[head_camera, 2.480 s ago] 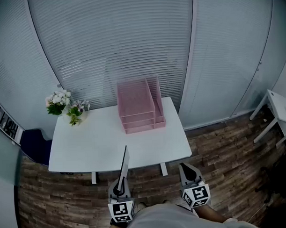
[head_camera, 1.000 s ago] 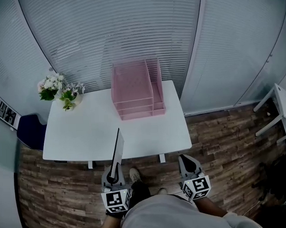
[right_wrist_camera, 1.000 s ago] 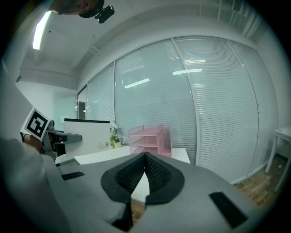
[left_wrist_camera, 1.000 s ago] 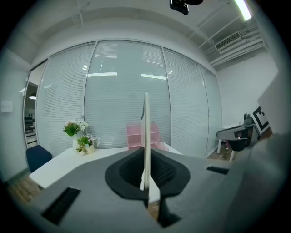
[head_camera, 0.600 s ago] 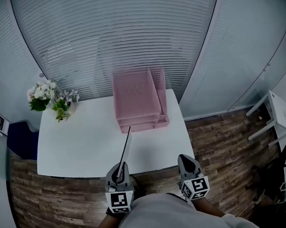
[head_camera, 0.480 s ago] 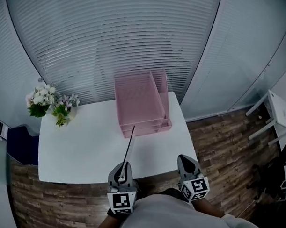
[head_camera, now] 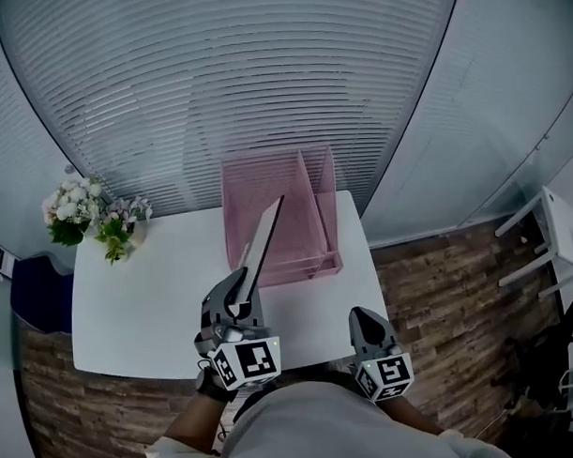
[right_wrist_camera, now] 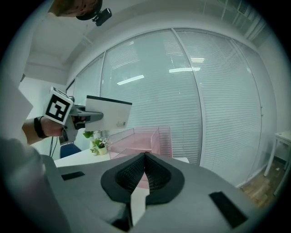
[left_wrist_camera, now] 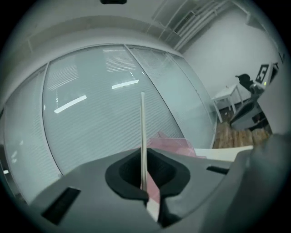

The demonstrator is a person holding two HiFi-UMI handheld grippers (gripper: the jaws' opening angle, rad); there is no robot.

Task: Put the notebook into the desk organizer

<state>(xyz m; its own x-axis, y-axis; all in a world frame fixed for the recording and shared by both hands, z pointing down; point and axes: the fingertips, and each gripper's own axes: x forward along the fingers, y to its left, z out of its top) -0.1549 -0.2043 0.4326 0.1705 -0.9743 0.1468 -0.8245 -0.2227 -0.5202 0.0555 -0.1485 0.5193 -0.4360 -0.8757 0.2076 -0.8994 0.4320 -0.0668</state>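
Observation:
A pink mesh desk organizer (head_camera: 309, 208) stands at the back of the white table (head_camera: 130, 304). My left gripper (head_camera: 239, 308) is raised over the table's front, shut on the lower end of a thin white notebook (head_camera: 265, 238). The notebook stands edge-on, its far end reaching over the organizer's front. In the left gripper view the notebook (left_wrist_camera: 142, 123) is a thin upright line between the closed jaws of the left gripper (left_wrist_camera: 144, 157). The right gripper view shows the notebook's (right_wrist_camera: 108, 113) broad white face. My right gripper (head_camera: 362, 316) hangs low at the table's front right, shut and empty.
A vase of flowers (head_camera: 89, 216) stands at the table's back left corner. Glass walls with blinds run behind the table. A dark blue chair (head_camera: 40, 293) sits at the left, and a white side table (head_camera: 549, 224) stands on the wood floor at the right.
My left gripper has risen and moved forward with the notebook, whose far end now reaches the organizer. The right gripper has stayed low at the front right.

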